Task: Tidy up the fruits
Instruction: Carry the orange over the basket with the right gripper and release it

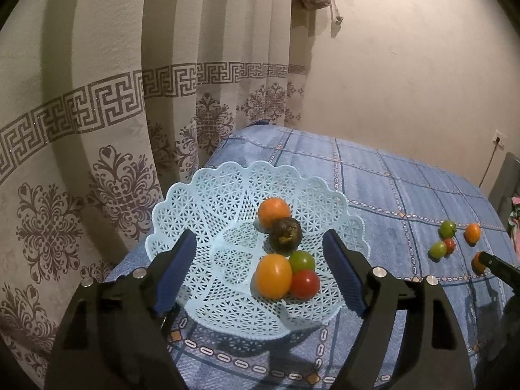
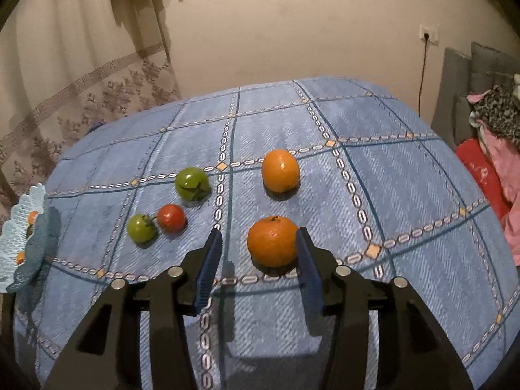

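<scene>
near orange (image 2: 273,241) on the blue checked tablecloth (image 2: 406,178), stem end tilted up and away from the camera, roughly round so no clear long axis; sits between the fingers of the right gripper (image 2: 260,243), hard against the right-side pad, clear gap to the left one. jaws wide open, nothing clamped. second orange (image 2: 280,171) further back on the cloth, apart from the first, slightly taller than wide. left of those: large green tomato (image 2: 192,183) with calyx facing the camera, red tomato (image 2: 171,217) touching or just beside a small green tomato (image 2: 141,228). light blue lattice basket (image 1: 227,191) with scalloped rim near the left edge of the table, holding an orange (image 1: 273,211), a dark brownish fruit (image 1: 285,234) touching it, plus a yellow-orange fruit (image 1: 273,275), a green tomato (image 1: 302,260) and a red tomato (image 1: 305,284) bunched together. left gripper (image 1: 260,253) hovering over the basket, jaws spread wide either side of the contents, empty. cloth printed with a grid of chain-link stripes and small orange diamonds at the crossings. behind the table: plain beige wall (image 2: 292,26), cream curtain (image 1: 97,130) with greek-key band and floral motifs at left, wall socket (image 2: 429,34) with a black cable (image 2: 421,74) hanging down, grey cushions (image 2: 461,74) and a pile of pink, red and leopard-print fabric (image 2: 497,149) at right.
</scene>
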